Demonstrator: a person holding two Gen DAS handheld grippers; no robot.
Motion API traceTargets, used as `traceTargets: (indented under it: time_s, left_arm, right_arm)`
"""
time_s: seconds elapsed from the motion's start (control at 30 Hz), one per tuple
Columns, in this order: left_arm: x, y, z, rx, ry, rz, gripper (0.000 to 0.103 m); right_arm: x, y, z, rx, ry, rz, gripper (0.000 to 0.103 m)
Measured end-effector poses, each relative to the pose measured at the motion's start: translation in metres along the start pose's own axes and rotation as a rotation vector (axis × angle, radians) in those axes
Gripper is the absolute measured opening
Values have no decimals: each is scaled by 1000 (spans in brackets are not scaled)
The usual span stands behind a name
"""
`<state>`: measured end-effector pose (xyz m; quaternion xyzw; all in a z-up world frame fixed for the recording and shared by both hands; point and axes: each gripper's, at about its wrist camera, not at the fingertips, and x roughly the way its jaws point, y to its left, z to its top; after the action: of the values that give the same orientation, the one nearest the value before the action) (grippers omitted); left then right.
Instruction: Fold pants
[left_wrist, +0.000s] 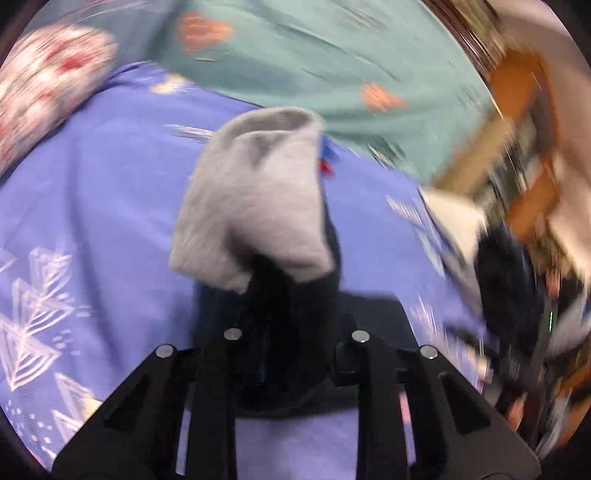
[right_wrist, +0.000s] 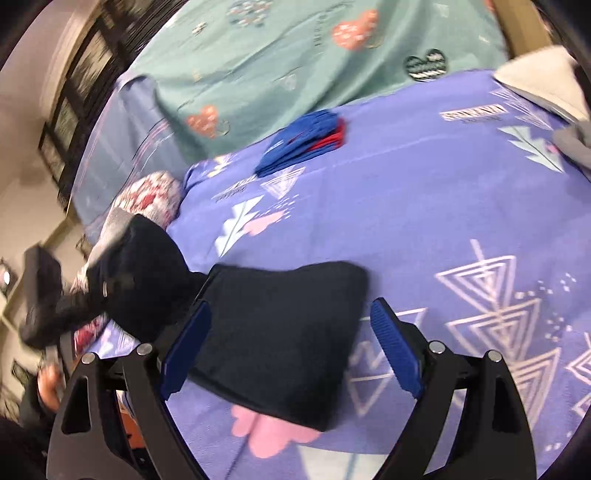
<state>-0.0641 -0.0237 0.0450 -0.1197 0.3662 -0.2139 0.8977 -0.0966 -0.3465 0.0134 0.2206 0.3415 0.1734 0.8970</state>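
The dark navy pants (right_wrist: 273, 332) lie partly folded on the purple patterned blanket (right_wrist: 443, 206). My left gripper (left_wrist: 291, 332) is shut on one end of the pants (left_wrist: 291, 295), lifted, with the grey lining (left_wrist: 255, 206) flopping over. In the right wrist view the left gripper (right_wrist: 110, 284) holds that end up at the left. My right gripper (right_wrist: 291, 350) is open, its blue pads (right_wrist: 395, 354) on either side of the folded part, just above it.
A folded blue and red cloth (right_wrist: 306, 140) lies further back on the blanket. A teal sheet (right_wrist: 295, 55) covers the far side. A floral pillow (left_wrist: 44, 96) is at the left. Grey clothing (right_wrist: 572, 144) sits at the right edge. Wooden furniture (left_wrist: 517, 110) stands beyond the bed.
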Motion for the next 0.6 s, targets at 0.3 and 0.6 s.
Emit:
traceTargets:
  time_s: [0.3,0.6]
  left_arm:
    - [52,-69,-35,299,214,-31,87]
    - [-10,-37,-22,218,84,-20,100]
  right_arm:
    - [44,-7,1,164,303,256,102]
    - [75,40,-2,105,467,172,102]
